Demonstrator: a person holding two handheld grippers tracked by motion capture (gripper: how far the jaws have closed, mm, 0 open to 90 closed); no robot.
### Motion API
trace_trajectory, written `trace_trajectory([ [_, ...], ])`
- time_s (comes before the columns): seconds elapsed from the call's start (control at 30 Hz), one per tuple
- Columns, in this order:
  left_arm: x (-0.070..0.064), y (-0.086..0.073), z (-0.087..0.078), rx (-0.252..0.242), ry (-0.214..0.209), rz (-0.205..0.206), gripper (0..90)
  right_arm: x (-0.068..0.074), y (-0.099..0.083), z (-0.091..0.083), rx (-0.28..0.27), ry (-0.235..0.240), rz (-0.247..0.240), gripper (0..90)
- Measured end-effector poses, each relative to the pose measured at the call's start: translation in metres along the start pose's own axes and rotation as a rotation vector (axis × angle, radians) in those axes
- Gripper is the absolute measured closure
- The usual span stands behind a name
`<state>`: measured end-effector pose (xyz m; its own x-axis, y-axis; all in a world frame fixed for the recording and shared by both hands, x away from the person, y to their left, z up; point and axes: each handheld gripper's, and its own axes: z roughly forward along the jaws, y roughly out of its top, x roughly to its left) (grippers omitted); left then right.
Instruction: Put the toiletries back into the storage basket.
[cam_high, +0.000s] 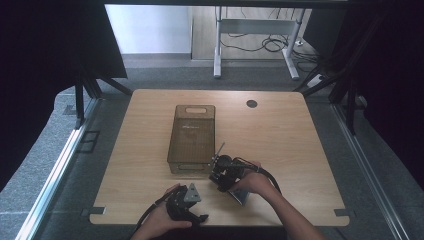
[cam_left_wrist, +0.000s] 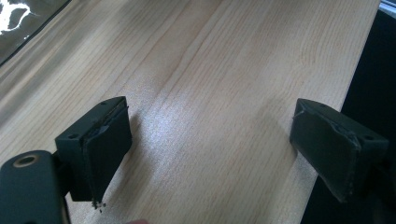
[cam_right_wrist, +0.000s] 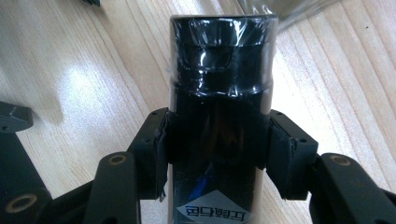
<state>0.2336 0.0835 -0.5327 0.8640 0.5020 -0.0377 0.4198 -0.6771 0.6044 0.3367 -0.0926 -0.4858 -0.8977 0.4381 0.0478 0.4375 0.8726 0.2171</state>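
A black bottle (cam_right_wrist: 219, 93) wrapped in clear shiny film, with a label near its lower end, sits between the jaws of my right gripper (cam_right_wrist: 217, 149), which is shut on its body. In the high view my right gripper (cam_high: 225, 174) is over the table just in front of the bin's near right corner. My left gripper (cam_high: 186, 202) is low by the table's front edge, left of the right one. Its fingers (cam_left_wrist: 100, 149) stand wide open over bare wood with nothing between them.
A brown see-through bin (cam_high: 192, 137) stands lengthwise in the middle of the wooden table (cam_high: 280, 135); its corner (cam_right_wrist: 280, 9) shows past the bottle. A black cable hole (cam_high: 251, 103) lies at the back. A dark drop (cam_left_wrist: 373, 60) borders the table's front edge.
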Motion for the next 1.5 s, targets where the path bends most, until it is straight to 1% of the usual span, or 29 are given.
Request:
trace_trajectory([
  [0.2,0.0,0.0,0.001,-0.01,0.002,-0.005,12.3,0.0,-0.003,0.004,0.003,0.003,0.007,46.2],
  [0.27,0.0,-0.001,0.002,-0.026,0.007,-0.004,11.7,0.0,-0.004,0.006,0.005,0.004,0.007,46.2],
  [0.3,0.001,-0.001,0.004,-0.041,0.011,-0.007,11.6,0.0,-0.004,0.008,0.003,0.012,0.008,46.2],
  [0.33,0.001,-0.002,0.004,-0.045,0.013,-0.008,11.6,0.0,-0.005,0.009,0.003,0.016,0.008,46.2],
  [0.53,0.001,-0.001,0.004,-0.043,0.015,-0.008,11.7,0.001,-0.006,0.011,0.002,0.012,0.009,46.4],
  [0.6,0.001,-0.001,0.004,-0.042,0.015,-0.008,11.7,0.001,-0.006,0.009,-0.005,0.018,0.013,46.5],
  [0.7,0.001,-0.001,0.004,-0.041,0.015,-0.009,11.7,0.004,-0.004,0.006,-0.019,0.044,0.023,46.9],
  [0.83,0.001,-0.001,0.004,-0.041,0.017,-0.008,11.7,0.007,0.001,0.002,-0.031,0.052,0.014,47.3],
  [1.03,0.001,-0.001,0.004,-0.041,0.015,-0.009,11.7,0.006,0.008,-0.008,-0.063,0.06,0.019,47.8],
  [1.2,0.0,-0.001,0.004,-0.04,0.015,-0.008,11.7,0.004,0.014,-0.015,-0.07,0.05,0.018,48.0],
  [1.23,0.0,-0.001,0.004,-0.039,0.015,-0.008,11.7,0.004,0.015,-0.016,-0.072,0.05,0.024,48.1],
  [1.37,0.001,-0.001,0.004,-0.04,0.015,-0.006,11.8,0.003,0.019,-0.022,-0.083,0.053,0.021,48.1],
  [1.5,0.0,-0.001,0.004,-0.037,0.015,-0.005,11.8,0.002,0.023,-0.029,-0.092,0.065,0.036,48.1],
])
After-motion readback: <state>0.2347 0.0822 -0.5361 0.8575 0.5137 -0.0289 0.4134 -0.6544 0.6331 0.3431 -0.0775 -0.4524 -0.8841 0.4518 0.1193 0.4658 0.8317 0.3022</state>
